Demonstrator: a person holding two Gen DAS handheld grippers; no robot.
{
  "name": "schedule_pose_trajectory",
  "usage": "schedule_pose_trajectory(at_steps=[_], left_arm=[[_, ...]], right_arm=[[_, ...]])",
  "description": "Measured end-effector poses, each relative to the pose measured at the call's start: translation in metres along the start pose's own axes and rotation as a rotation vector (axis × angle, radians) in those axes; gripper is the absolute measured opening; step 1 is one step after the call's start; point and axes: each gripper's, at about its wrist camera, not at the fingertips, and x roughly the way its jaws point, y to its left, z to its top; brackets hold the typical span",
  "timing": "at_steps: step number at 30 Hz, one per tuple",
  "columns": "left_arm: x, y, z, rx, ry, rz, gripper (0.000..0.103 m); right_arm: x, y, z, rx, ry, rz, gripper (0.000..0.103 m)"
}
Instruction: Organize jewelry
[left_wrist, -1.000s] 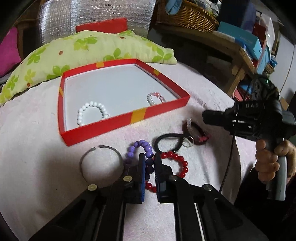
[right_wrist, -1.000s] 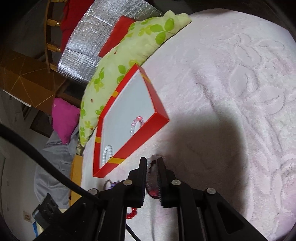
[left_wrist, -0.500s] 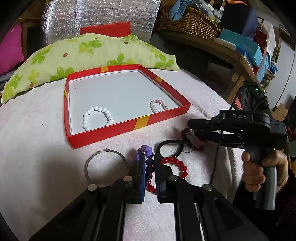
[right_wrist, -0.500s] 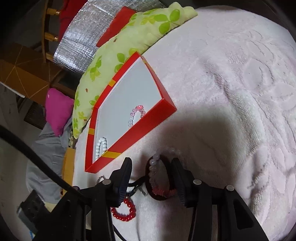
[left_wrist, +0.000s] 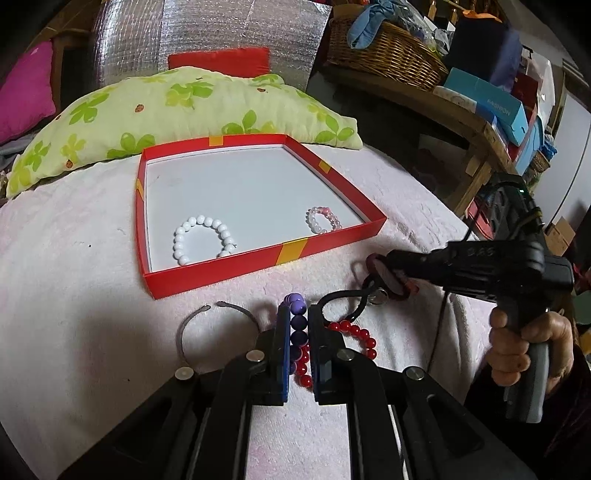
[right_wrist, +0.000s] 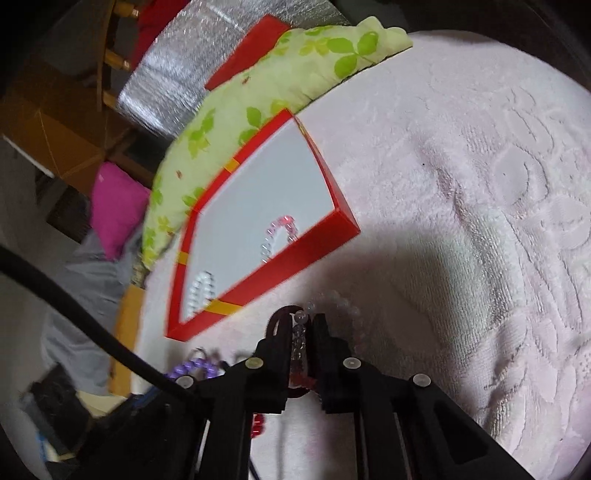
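A red tray (left_wrist: 207, 273) with a white floor lies on the pink cloth and holds a white bead bracelet (left_wrist: 203, 240) and a small pink-white bracelet (left_wrist: 323, 219). My left gripper (left_wrist: 298, 314) is shut on a purple bead bracelet (left_wrist: 297, 321), lifted just in front of the tray. A red bead bracelet (left_wrist: 354, 332), a black hair tie (left_wrist: 343, 299) and an open metal bangle (left_wrist: 218, 325) lie beside it. My right gripper (right_wrist: 301, 325) is shut on a clear bead bracelet (right_wrist: 301, 332) near the tray's corner (right_wrist: 347, 229); it also shows in the left wrist view (left_wrist: 384, 273).
A green flowered pillow (left_wrist: 177, 110) lies behind the tray. A wooden shelf with a wicker basket (left_wrist: 384, 55) and boxes stands at the right. A pink cushion (left_wrist: 22, 88) is at the far left. The pink cloth (right_wrist: 480, 221) spreads wide to the right.
My left gripper has lifted and pulled back with the purple bracelet. My right gripper opened around the clear bead bracelet, then shut on it.
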Motion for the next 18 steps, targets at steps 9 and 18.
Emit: schedule_pose_trajectory(at_steps=[9,18], left_arm=[[-0.004,0.003,0.002,-0.017,-0.014,-0.010,0.009],[-0.003,0.006,0.002,-0.029,-0.001,-0.012,0.009]], right_arm=[[-0.021,-0.017,0.006,0.127,-0.043,0.127,0.012],[-0.018,-0.035,0.004,0.206,-0.016,0.057,0.015]])
